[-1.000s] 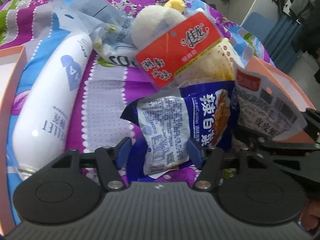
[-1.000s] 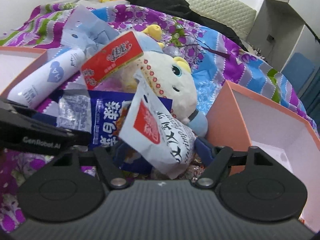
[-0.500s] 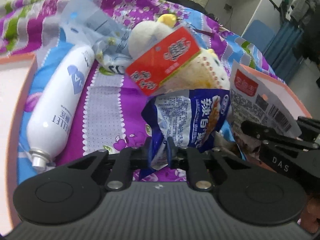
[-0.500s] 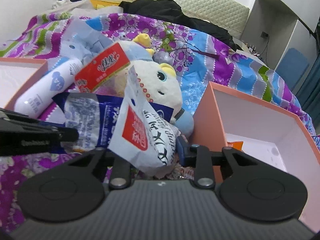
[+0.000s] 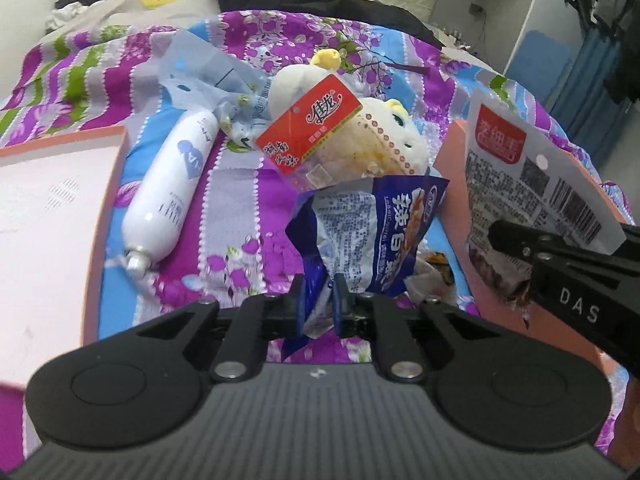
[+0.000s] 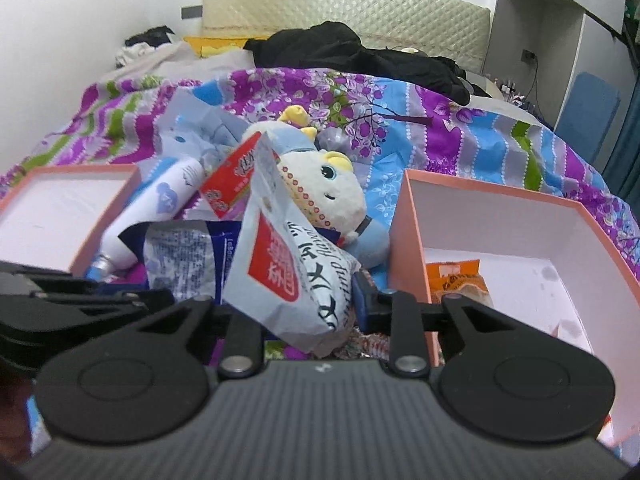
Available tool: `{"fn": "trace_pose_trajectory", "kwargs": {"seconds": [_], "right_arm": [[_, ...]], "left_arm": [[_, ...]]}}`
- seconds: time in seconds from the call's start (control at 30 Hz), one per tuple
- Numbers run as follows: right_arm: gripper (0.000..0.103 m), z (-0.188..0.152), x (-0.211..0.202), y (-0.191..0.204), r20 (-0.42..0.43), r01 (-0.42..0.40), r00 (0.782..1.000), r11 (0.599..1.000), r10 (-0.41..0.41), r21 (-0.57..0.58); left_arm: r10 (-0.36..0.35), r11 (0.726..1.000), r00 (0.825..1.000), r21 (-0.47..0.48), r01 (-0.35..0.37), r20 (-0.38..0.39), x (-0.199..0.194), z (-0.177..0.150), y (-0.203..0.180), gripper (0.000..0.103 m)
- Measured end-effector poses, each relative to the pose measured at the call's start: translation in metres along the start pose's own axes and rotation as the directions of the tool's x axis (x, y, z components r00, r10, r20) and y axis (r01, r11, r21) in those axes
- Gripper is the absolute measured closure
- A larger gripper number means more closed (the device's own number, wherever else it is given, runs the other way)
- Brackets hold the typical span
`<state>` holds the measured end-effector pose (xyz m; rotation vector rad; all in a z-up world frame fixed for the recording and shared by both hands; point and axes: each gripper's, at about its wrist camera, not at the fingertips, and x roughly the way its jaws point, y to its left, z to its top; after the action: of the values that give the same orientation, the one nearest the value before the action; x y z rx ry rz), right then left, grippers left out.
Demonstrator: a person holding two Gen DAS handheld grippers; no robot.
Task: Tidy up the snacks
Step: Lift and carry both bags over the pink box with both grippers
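Note:
My left gripper (image 5: 318,300) is shut on the bottom edge of a blue snack bag (image 5: 372,236) and holds it above the bedspread. My right gripper (image 6: 304,304) is shut on a white snack bag with a red label (image 6: 296,272), lifted beside the pink box (image 6: 404,216) on the right; this bag also shows in the left wrist view (image 5: 520,184). A red-labelled snack pack (image 5: 312,132) leans on a plush toy (image 5: 396,148). An orange snack pack (image 6: 460,280) lies inside the right box.
A second pink box (image 5: 60,216) stands at the left. A white tube-shaped bottle (image 5: 172,188) lies on the purple flowered bedspread (image 5: 240,208) beside a pale blue plastic bag (image 5: 204,76). Dark clothes (image 6: 352,56) lie at the bed's head.
Both grippers closed on their bags, the left on the blue one and the right on the white one, and rose away from the bedspread with them.

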<state>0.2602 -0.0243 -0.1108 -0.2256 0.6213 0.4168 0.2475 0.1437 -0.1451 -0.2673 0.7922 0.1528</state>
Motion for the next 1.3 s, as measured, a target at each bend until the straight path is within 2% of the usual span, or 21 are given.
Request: {"fn": "trace_pose_trajectory", "kwargs": {"seconds": [0.4,0.67,0.93,1.1,1.3], "right_arm": [[0.074,-0.031,-0.079,-0.015,0.001,-0.079,0.997,0.989,0.079,0.122],[0.074,-0.072,-0.120,-0.022,-0.034,-0.118,0.992,0.979,0.126,0.166],[0.074,-0.108,-0.146,-0.034,-0.079,-0.111,0.989,0.977,0.127,0.181],[0.074,-0.112,-0.154,-0.045,-0.068,-0.091,0.992,0.974,0.107,0.206],[0.074,-0.088,-0.170,-0.072,0.023,-0.065,0.998,0.965,0.061,0.254]], "left_arm": [[0.062,0.995,0.998,-0.076,-0.060,0.024,-0.081,-0.048,-0.007,0.088],[0.093,0.985,0.996,-0.144,-0.092,0.001,-0.126,-0.090,-0.009,0.088],[0.089,0.980,0.996,-0.176,-0.089,-0.010,-0.154,-0.123,-0.019,0.088],[0.072,0.981,0.997,-0.181,-0.072,-0.007,-0.158,-0.120,-0.028,0.088],[0.013,0.989,0.998,-0.148,-0.004,0.057,-0.172,-0.087,-0.049,0.088]]}}
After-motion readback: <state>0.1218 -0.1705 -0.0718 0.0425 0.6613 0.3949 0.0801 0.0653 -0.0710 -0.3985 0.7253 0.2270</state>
